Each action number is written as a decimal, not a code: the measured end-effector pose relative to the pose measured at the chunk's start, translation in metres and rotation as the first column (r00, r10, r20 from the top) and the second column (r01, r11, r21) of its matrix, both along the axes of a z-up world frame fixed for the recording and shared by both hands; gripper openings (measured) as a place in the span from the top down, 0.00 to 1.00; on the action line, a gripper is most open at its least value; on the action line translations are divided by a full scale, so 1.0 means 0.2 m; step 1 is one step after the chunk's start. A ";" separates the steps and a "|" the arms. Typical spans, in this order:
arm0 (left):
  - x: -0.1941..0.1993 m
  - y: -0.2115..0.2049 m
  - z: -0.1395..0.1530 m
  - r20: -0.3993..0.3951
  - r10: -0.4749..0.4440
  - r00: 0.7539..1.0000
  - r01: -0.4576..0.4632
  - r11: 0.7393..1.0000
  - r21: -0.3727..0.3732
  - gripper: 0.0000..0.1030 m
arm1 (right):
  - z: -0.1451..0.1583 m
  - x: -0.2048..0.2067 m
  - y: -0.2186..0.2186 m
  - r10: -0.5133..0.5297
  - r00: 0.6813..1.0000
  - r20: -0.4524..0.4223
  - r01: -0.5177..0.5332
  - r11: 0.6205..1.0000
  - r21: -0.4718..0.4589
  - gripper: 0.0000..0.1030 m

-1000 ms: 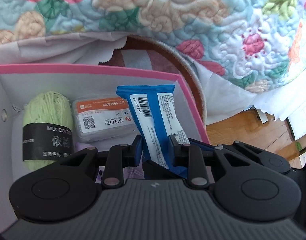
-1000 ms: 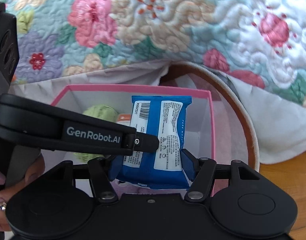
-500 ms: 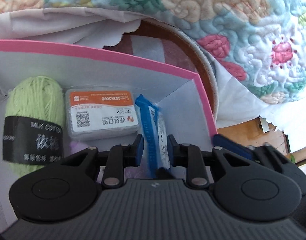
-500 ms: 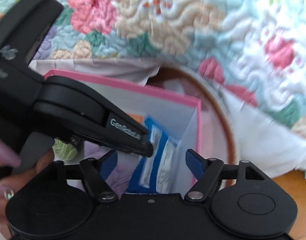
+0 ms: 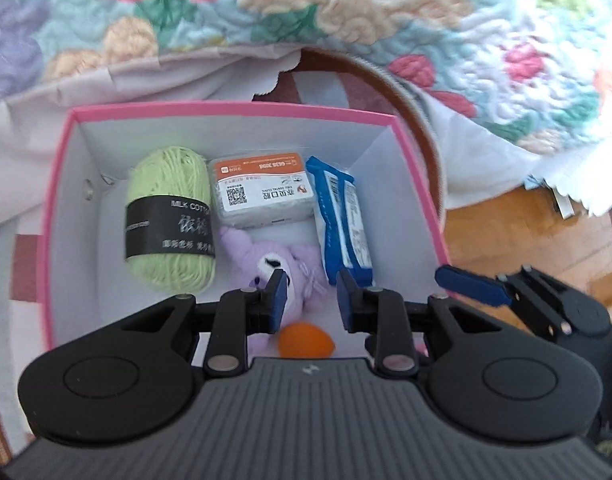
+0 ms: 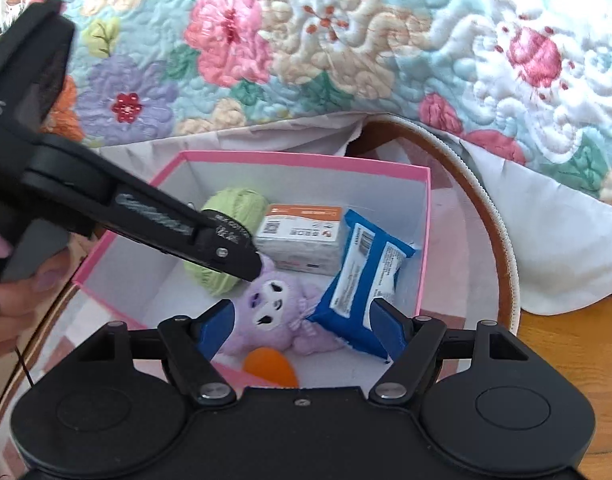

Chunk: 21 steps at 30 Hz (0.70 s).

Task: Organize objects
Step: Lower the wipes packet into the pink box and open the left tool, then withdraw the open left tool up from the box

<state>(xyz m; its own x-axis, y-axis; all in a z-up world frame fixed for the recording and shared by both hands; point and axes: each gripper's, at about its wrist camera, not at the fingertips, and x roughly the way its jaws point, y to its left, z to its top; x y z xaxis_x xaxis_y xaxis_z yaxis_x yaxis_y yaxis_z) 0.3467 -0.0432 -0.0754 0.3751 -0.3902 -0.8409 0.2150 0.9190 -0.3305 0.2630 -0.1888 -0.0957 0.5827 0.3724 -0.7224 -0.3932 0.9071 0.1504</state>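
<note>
A pink-rimmed white box (image 5: pixel 234 110) (image 6: pixel 302 159) holds a green yarn ball (image 5: pixel 168 220) (image 6: pixel 230 208), a grey and orange packet (image 5: pixel 262 190) (image 6: pixel 302 240), a purple plush toy (image 5: pixel 290 264) (image 6: pixel 274 308), an orange ball (image 5: pixel 306 344) (image 6: pixel 270 368) and a blue snack packet (image 5: pixel 342 220) (image 6: pixel 366 280) leaning on edge by the right wall. My left gripper (image 5: pixel 311 292) is open and empty above the box. My right gripper (image 6: pixel 302 324) is open and empty above the box's near edge.
The box stands on a round tray with a brown rim (image 6: pixel 498 236) (image 5: pixel 426 148). A floral quilt (image 6: pixel 346 40) (image 5: pixel 346 12) hangs behind it. Wooden floor (image 5: pixel 526 240) (image 6: pixel 578 340) lies to the right.
The blue packet was held by both grippers; the right let go first, then the left. It now leans in the box, and both grippers have drawn back and up.
</note>
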 end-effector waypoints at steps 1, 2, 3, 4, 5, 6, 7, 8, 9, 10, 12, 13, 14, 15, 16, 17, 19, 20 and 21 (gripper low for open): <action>-0.02 0.00 0.04 0.004 0.005 1.000 -0.005 1.000 0.016 0.73 | 0.03 -0.02 0.00 -0.001 1.000 -0.002 0.001 1.000 -0.002 0.25; -0.06 0.00 0.08 0.014 0.013 1.000 -0.013 0.999 0.033 0.72 | 0.06 -0.03 0.00 -0.004 1.000 -0.008 0.004 1.000 -0.003 0.25; -0.08 0.00 0.12 0.024 0.017 1.000 -0.018 0.999 0.049 0.71 | 0.09 -0.04 0.00 -0.008 1.000 -0.015 0.008 1.000 -0.001 0.25; -0.10 0.00 0.17 0.034 0.018 0.999 -0.020 0.998 0.061 0.71 | 0.13 -0.06 -0.01 -0.010 1.000 -0.022 0.010 1.000 0.003 0.25; -0.13 0.00 0.22 0.044 0.016 0.999 -0.019 0.997 0.071 0.70 | 0.17 -0.07 -0.01 -0.012 1.000 -0.028 0.012 1.000 0.006 0.25; -0.16 0.01 0.27 0.051 0.014 0.999 -0.018 0.997 0.081 0.69 | 0.20 -0.08 -0.02 -0.012 0.999 -0.032 0.013 1.000 0.012 0.24; -0.19 0.01 0.31 0.057 0.013 0.998 -0.018 0.995 0.094 0.68 | 0.24 -0.10 -0.02 -0.011 0.999 -0.038 0.012 1.000 0.024 0.24; -0.23 0.02 0.35 0.061 0.017 0.998 -0.023 0.994 0.109 0.68 | 0.28 -0.12 -0.03 -0.008 0.999 -0.045 0.009 0.999 0.038 0.25; -0.25 0.02 0.38 0.065 0.023 0.998 -0.031 0.992 0.119 0.68 | 0.32 -0.15 -0.03 -0.003 0.999 -0.050 0.006 0.999 0.050 0.25; -0.29 0.02 0.43 0.070 0.026 0.997 -0.034 0.992 0.125 0.68 | 0.35 -0.16 -0.03 0.000 0.999 -0.053 0.003 0.998 0.057 0.25; -0.36 0.04 0.50 0.071 0.031 0.997 -0.040 0.992 0.118 0.67 | 0.43 -0.21 -0.03 0.004 0.999 -0.053 0.000 0.998 0.066 0.25; -0.39 0.05 0.53 0.068 0.035 0.997 -0.043 0.993 0.109 0.67 | 0.46 -0.24 -0.02 0.010 0.998 -0.054 -0.006 0.998 0.070 0.24; -0.43 0.06 0.57 0.067 0.041 0.997 -0.047 0.994 0.099 0.67 | 0.50 -0.27 -0.02 0.020 0.998 -0.053 -0.016 0.997 0.075 0.24; -0.46 0.06 0.60 0.069 0.045 0.997 -0.052 0.994 0.095 0.67 | 0.53 -0.29 -0.01 0.027 0.998 -0.052 -0.023 0.997 0.077 0.24; -0.50 0.06 0.63 0.074 0.046 0.996 -0.053 0.994 0.099 0.67 | 0.56 -0.32 -0.01 0.035 0.998 -0.050 -0.031 0.997 0.077 0.24; -0.53 0.06 0.65 0.079 0.047 0.996 -0.055 0.993 0.107 0.67 | 0.59 -0.35 0.00 0.041 0.998 -0.046 -0.038 0.997 0.069 0.24; -0.60 0.06 0.71 0.090 0.049 0.995 -0.059 0.991 0.119 0.66 | 0.64 -0.41 0.01 0.053 0.998 -0.033 -0.051 0.997 0.054 0.24; -0.64 0.06 0.73 0.095 0.050 0.994 -0.061 0.991 0.123 0.66 | 0.67 -0.44 0.02 0.065 0.998 -0.026 -0.063 0.997 0.048 0.24; -0.67 0.07 0.75 0.100 0.051 0.994 -0.063 0.990 0.125 0.65 | 0.69 -0.47 0.02 0.076 0.997 -0.021 -0.075 0.996 0.044 0.24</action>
